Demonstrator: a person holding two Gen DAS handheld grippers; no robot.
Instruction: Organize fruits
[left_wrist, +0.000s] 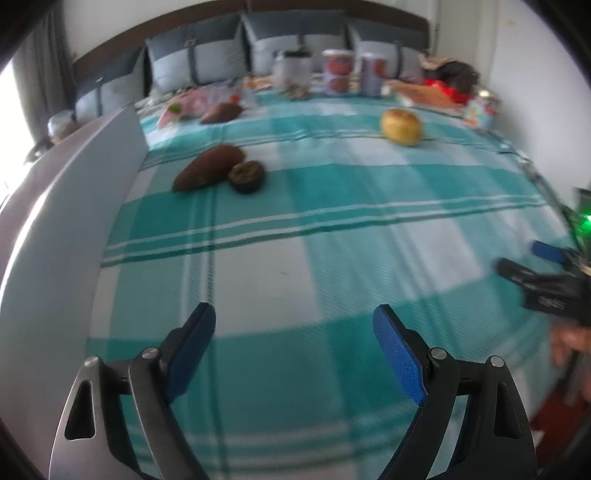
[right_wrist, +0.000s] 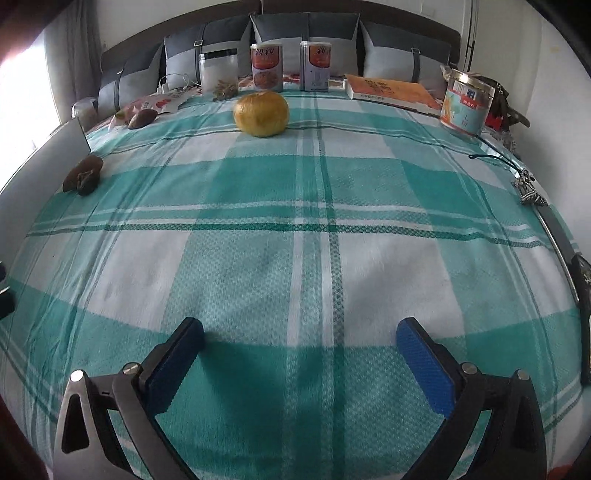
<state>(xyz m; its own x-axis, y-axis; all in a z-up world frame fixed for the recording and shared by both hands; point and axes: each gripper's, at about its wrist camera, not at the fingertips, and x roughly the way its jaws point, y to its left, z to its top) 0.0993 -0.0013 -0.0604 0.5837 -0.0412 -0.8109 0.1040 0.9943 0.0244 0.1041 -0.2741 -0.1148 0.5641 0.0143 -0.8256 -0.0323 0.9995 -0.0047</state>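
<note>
Cloth in teal and white plaid (right_wrist: 314, 229) covers the whole surface, with grey cushions (right_wrist: 280, 29) lined along the far edge and a pale upright board (left_wrist: 55, 229) at the left side. An orange-covered book (right_wrist: 395, 90) lies at the far right, beside a round tin (right_wrist: 466, 107). Two tall cans (right_wrist: 266, 66) stand at the back near a clear jar (right_wrist: 218, 70).

The left gripper (left_wrist: 294, 328) hovers low over bare cloth, its blue pads spread wide with nothing between them. The right gripper (right_wrist: 301, 341) does likewise, pads well apart and empty.

The yellow-orange citrus fruit (right_wrist: 261, 113) sits far ahead of the right gripper, just in front of the cans. A long brown fruit (left_wrist: 208, 168) lies near the board, touching a small dark round fruit (left_wrist: 246, 176). Another brown fruit (left_wrist: 221, 112) rests farther back, near a pink packet (left_wrist: 192, 101).
</note>
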